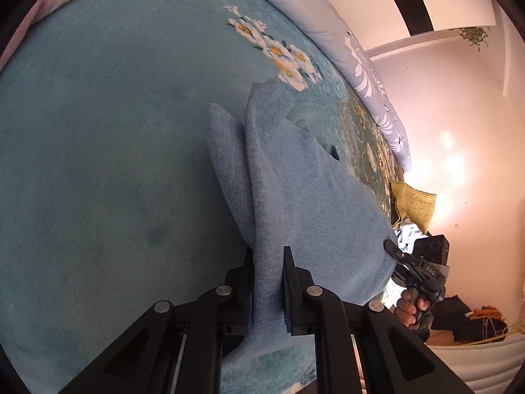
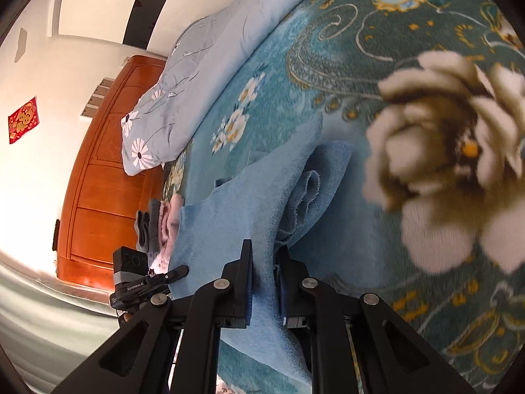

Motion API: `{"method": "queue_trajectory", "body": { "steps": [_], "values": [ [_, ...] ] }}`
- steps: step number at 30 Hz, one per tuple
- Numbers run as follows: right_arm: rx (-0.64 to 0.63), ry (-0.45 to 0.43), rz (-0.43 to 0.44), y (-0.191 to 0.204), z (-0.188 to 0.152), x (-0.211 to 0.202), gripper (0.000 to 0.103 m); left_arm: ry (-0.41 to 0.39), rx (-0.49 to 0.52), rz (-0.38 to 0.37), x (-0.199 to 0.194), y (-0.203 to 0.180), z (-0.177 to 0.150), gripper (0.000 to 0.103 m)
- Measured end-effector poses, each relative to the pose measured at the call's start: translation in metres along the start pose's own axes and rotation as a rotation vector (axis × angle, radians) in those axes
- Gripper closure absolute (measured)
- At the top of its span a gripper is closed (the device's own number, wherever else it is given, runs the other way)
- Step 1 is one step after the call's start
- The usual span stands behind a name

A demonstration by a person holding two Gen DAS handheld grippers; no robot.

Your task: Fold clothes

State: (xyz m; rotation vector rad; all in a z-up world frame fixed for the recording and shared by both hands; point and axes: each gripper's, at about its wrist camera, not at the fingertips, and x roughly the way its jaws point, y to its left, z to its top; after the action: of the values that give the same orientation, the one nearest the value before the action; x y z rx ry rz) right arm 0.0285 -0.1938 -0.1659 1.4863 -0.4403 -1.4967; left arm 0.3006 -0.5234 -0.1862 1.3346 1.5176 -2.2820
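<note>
The left hand-held gripper (image 1: pixel 268 282) is clamped on a light blue towel (image 1: pixel 295 190). Its two black fingers (image 1: pixel 290 282) pinch a bunched fold of the cloth between them. The right hand-held gripper (image 2: pixel 264 279) is clamped on the same towel (image 2: pixel 229 216) at another edge. The towel hangs between the two grippers, and its far end droops in soft folds onto the bed (image 1: pixel 98 131).

The bed has a fuzzy teal blanket (image 2: pixel 377 16) with white and yellow flowers on it. A pale blue quilt (image 2: pixel 203 75) with white daisies lies along the far side of the bed. Pink and grey clothes (image 2: pixel 157 226) sit in a small pile near the edge of the bed. An orange wooden wardrobe (image 2: pixel 105 180) stands against the white wall (image 2: pixel 42 98). A red paper square (image 2: pixel 22 120) is on that wall.
</note>
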Motion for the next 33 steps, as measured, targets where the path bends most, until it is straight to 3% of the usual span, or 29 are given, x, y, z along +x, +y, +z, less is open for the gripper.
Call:
{"method": "queue_trajectory", "body": {
  "steps": [2,6,13,17,22,25,30,33],
  "values": [
    [0.013,-0.006,0.008,-0.008,-0.009,0.000,0.090,-0.021,-0.020,0.021,-0.001,0.010,-0.008,0.089],
    [0.079,-0.018,0.029,-0.026,-0.015,0.005,0.090,-0.043,-0.059,-0.011,0.003,0.021,-0.010,0.089],
    [0.045,-0.012,0.004,-0.025,-0.012,0.005,0.087,-0.087,0.043,0.026,-0.007,0.005,0.008,0.088],
    [0.003,-0.018,-0.032,-0.021,-0.010,0.006,0.085,-0.098,-0.009,0.035,0.003,0.015,0.019,0.078],
    [-0.001,-0.025,-0.032,-0.027,-0.010,0.007,0.078,-0.128,-0.053,0.063,0.003,0.030,0.009,0.078],
    [-0.007,-0.027,-0.043,-0.029,-0.014,0.005,0.069,-0.156,-0.051,0.058,-0.007,0.032,0.002,0.076],
    [-0.052,-0.031,-0.049,-0.026,-0.026,-0.009,0.067,-0.279,0.030,0.124,-0.046,0.006,-0.015,0.078],
    [-0.052,-0.036,-0.066,-0.031,-0.039,-0.016,0.062,-0.294,0.104,0.073,-0.043,-0.029,-0.030,0.078]
  ]
}}
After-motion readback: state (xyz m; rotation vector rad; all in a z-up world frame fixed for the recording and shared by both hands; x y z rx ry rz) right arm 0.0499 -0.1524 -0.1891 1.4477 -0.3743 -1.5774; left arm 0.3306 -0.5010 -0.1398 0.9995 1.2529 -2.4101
